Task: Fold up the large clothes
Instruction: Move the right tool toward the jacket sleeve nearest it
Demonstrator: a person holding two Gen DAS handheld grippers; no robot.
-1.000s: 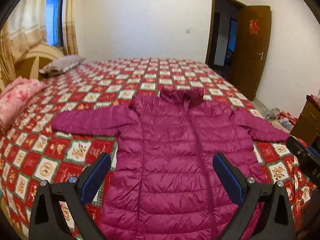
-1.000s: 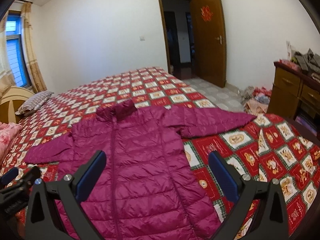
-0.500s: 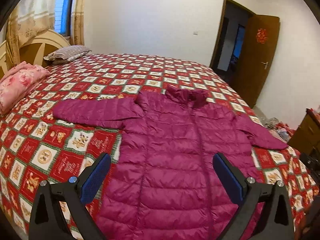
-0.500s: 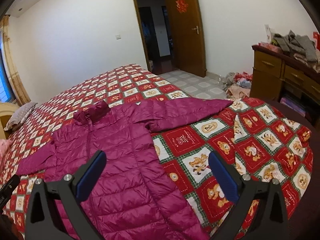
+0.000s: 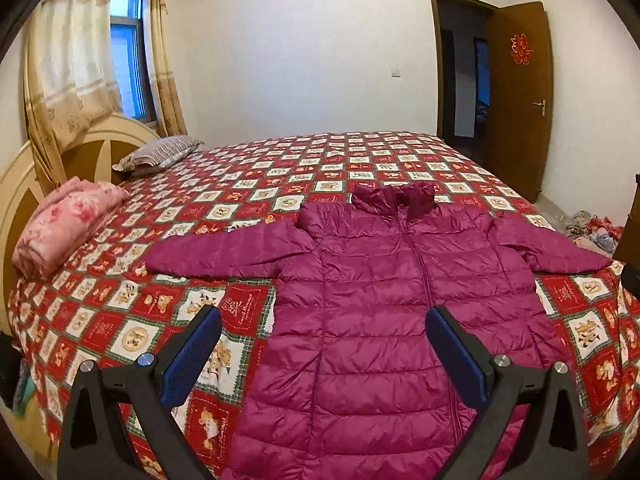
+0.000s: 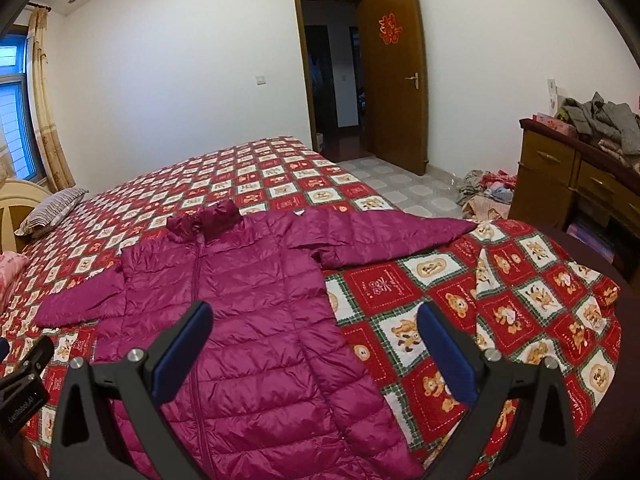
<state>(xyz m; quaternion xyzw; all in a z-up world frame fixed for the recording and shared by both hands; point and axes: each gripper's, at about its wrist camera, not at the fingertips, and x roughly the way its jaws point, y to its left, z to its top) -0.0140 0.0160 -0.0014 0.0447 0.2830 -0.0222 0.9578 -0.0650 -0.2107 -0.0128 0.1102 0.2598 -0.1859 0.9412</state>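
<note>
Jacket: a magenta quilted puffer jacket (image 5: 384, 304) lies spread flat, front up, on the bed (image 5: 248, 184); the zip runs down its middle and looks closed, and the stand-up collar (image 5: 394, 197) points toward the far side of the bed.
Sleeves: both are stretched out sideways; one sleeve (image 5: 228, 250) reaches toward the headboard side, the other sleeve (image 6: 384, 234) reaches toward the side with the door, its cuff near the bed's edge.
Bedspread: red, white and green check with bear pictures; it shows bare on both sides of the jacket.
Left gripper: the left gripper (image 5: 322, 354) is spread wide with nothing between its blue pads (image 5: 192, 358); it hangs above the jacket's lower body, toward its headboard-side edge, not touching the cloth.
Right gripper: the right gripper (image 6: 314, 354) is likewise spread wide and empty; it hangs over the jacket's other lower side edge, one finger above the quilting, the other above bare bedspread.
Hem: the jacket's bottom edge runs out of both views beneath the grippers.
Surroundings: a folded pink blanket (image 5: 68, 220) and a striped pillow (image 5: 158, 154) lie by the headboard, well apart from the jacket.
</note>
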